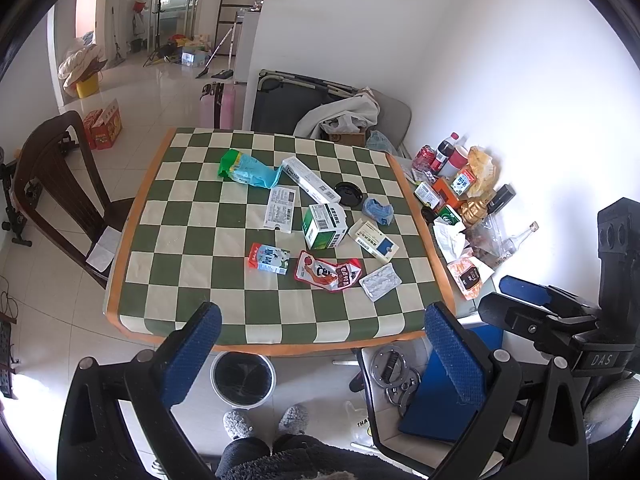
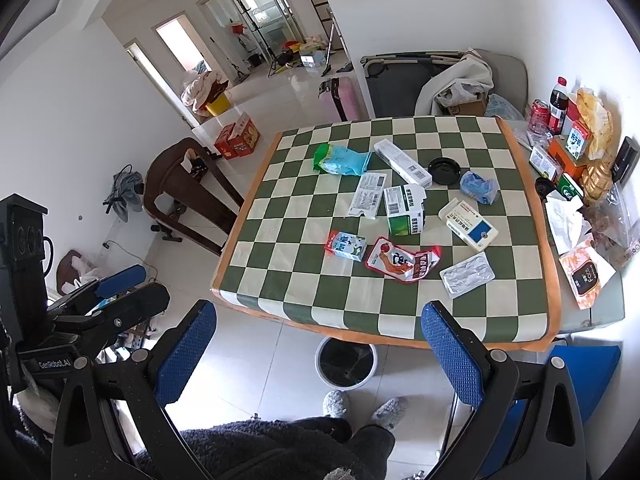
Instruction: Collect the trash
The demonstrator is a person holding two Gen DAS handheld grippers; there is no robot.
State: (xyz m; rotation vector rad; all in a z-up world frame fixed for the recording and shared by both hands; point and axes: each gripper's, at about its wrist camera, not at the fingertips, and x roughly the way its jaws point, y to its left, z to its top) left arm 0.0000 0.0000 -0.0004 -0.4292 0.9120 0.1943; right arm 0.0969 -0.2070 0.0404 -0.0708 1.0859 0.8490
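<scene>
Left wrist view: both my claws, left claw [image 1: 322, 356] and right claw [image 2: 318, 354], gape wide, grasping nothing.
Trash: long white box [image 1: 310, 179] lies beyond my claws on the worktop [image 1: 188, 276], long axis slanting far-left to near-right.
Bin [image 1: 243, 379]: below, between my fingers.
Hidden: print unreadable.

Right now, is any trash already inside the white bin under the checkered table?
No: the white round bin with its black liner looks empty, and the wrappers and boxes lie on the green-and-cream checkered table.
</scene>
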